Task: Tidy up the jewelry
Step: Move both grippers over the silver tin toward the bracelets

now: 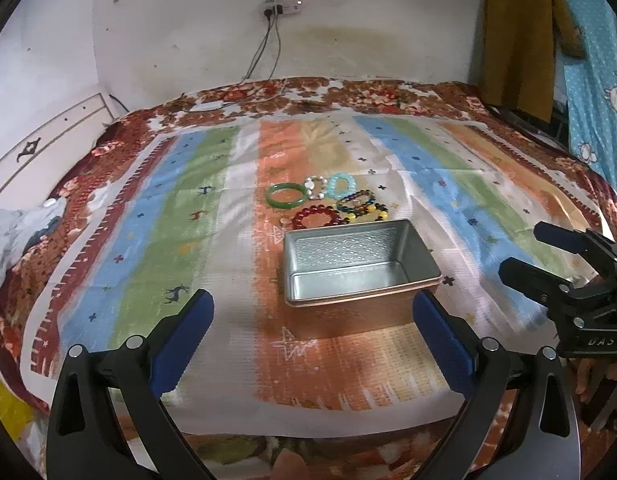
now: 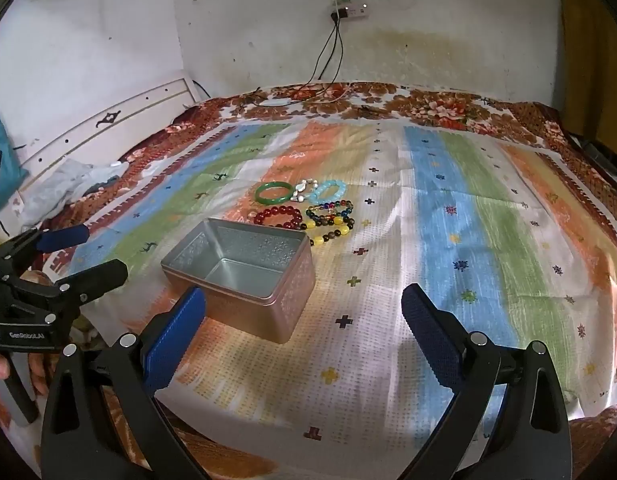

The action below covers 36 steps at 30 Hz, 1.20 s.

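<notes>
We see an open metal tin (image 1: 362, 266) standing upright on a striped cloth (image 1: 212, 240) that covers a floral bedspread (image 1: 372, 96); we use the tin as our landmark. The tin holds nothing that we can see, its embossed inner wall and bare floor showing. All the jewelry lies on the cloth just beyond the tin's far rim, in one tight cluster: a red bead bracelet (image 1: 317, 218) nearest the rim, a green bangle (image 1: 285, 197) beyond it to the left, a white stone bracelet (image 1: 314, 189) and a pale blue bead bracelet (image 1: 342, 185) farthest out, a dark multicolour bead bracelet (image 1: 356, 201) and a yellow-and-dark bead bracelet (image 1: 374, 211) toward the tin's far right corner. Several of these touch or overlap. Our left gripper (image 1: 312, 320) hovers on the near side of the tin, jaws spread wide, nothing between them. Our right gripper (image 2: 304, 316) sits near-right of the tin, jaws likewise released and holding nothing, its left pad (image 2: 176, 336) in front of the tin's near corner. Beyond the tin, on the wall (image 1: 180, 20), hangs a power strip (image 1: 280, 8) with cables running down.
</notes>
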Motion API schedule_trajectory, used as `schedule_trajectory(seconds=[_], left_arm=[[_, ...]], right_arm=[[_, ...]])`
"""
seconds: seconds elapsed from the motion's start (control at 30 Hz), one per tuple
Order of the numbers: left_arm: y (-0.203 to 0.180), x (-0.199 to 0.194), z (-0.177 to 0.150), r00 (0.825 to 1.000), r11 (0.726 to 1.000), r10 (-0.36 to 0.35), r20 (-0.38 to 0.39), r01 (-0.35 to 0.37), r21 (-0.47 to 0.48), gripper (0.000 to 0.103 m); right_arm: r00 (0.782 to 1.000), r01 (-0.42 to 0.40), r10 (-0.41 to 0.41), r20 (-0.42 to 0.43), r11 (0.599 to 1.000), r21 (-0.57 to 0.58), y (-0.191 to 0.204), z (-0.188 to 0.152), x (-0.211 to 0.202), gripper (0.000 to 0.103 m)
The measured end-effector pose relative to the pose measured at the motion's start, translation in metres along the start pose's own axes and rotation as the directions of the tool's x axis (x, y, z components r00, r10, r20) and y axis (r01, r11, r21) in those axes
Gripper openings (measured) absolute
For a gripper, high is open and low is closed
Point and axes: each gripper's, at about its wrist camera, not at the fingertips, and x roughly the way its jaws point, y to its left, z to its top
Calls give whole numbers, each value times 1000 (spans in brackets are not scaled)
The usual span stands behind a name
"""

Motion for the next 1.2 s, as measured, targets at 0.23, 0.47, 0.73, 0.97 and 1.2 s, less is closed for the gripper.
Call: schedule_trajectory(seconds=[0.23,0.47,0.73,0.97,1.2], left_arm=[[-4,-1,1,1000,1000,14,1,-14,5,97],[1,-3,2,999,999,33,4,-33,-25,98],[6,-3,2,999,999,43,-16,-44,-32,97],[6,2,2,998,998,57,-28,-58,-32,97],[5,8,4,997,998,64,-52,-65,-25,97]], right_arm=[[1000,2,-2,3,1000,-2,0,0,-1,99],[999,46,-46,-13,999,6,-2,0,-1,99],[998,55,-54,-16,998,16,-3,1,0,99],[999,32,-32,-24,999,-21,3,0,2,99],[999,33,-34,-40,999,-22,4,2,7,99]])
